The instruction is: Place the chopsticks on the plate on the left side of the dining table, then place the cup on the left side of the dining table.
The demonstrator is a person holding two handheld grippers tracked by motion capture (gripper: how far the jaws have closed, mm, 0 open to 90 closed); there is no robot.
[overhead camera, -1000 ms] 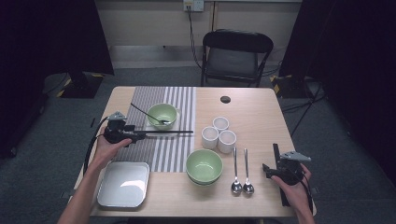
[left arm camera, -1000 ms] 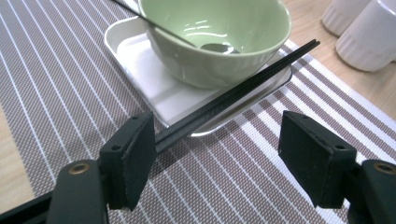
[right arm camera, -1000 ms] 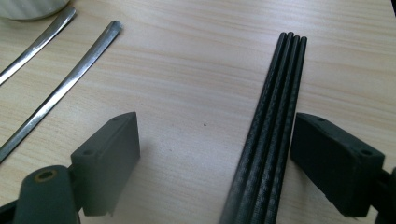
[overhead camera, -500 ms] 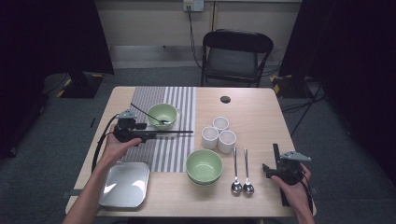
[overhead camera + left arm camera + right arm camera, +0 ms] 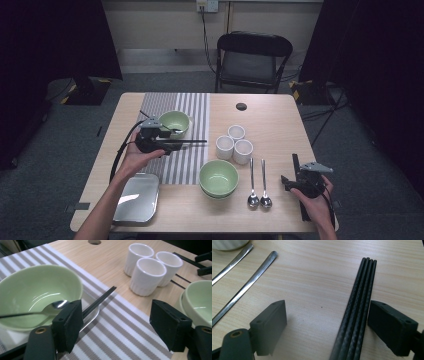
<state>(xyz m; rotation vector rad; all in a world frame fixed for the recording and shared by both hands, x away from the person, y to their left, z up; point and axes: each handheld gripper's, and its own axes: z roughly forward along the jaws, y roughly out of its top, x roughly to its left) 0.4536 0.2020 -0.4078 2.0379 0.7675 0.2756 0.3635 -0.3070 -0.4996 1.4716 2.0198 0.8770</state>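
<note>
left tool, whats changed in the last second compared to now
The left tool has moved right across the striped mat, toward the far green bowl with the spoon in it. Its jaws have just opened a little with nothing between them. The right tool, chopsticks, cups and near bowl stayed put.

Left claw (image 5: 117, 322) hides chopsticks' (image 5: 100, 301) near ends.

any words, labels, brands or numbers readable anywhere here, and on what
None: no readable text in any view.
The green bowls, white cups, spoons, chopsticks, striped mat and metal tray carry no print.
The wall socket behind the chair is too small to tell any marking.
</note>
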